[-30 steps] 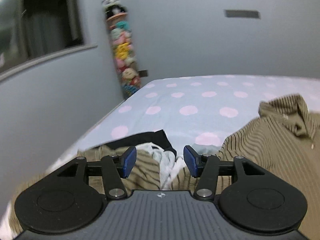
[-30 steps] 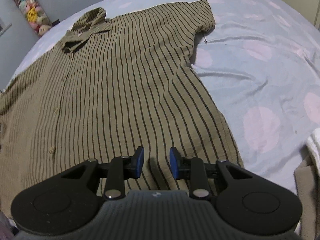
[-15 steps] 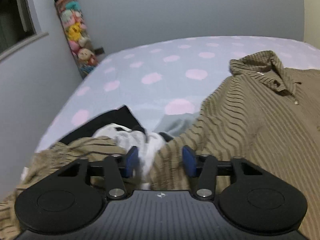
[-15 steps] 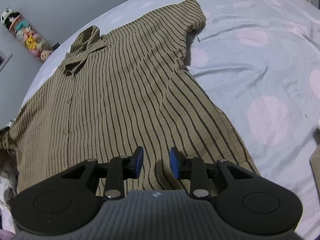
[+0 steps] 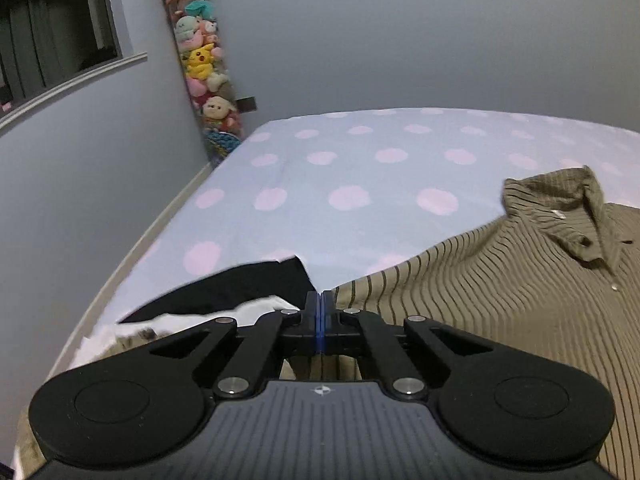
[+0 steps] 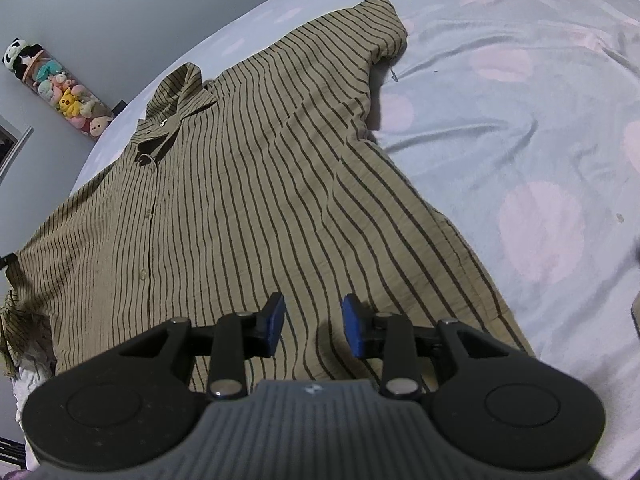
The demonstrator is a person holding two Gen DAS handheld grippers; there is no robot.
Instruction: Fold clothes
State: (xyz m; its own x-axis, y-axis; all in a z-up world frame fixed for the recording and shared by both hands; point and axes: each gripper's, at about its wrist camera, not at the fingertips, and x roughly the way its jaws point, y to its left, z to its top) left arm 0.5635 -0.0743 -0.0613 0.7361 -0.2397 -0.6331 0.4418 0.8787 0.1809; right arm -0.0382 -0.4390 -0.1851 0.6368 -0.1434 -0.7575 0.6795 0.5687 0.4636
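Olive-tan cloth with dark pinstripes: the shirt (image 6: 240,200) lies spread, buttoned front up, on the polka-dot bedsheet (image 6: 520,140). Its long axis runs from the hem at our grippers away to the collar (image 5: 576,216) at the far end. The right gripper (image 6: 313,324) sits over the hem, jaws part-way apart and holding nothing; they have just been opening slightly. The left gripper (image 5: 320,308) is at the shirt's left edge, beside a pile of other clothes (image 5: 240,292). Its jaws have just closed fully, pads together; we cannot tell whether any cloth is pinched. We judge the left gripper nearer the left sleeve, so a sideways fold would start there.
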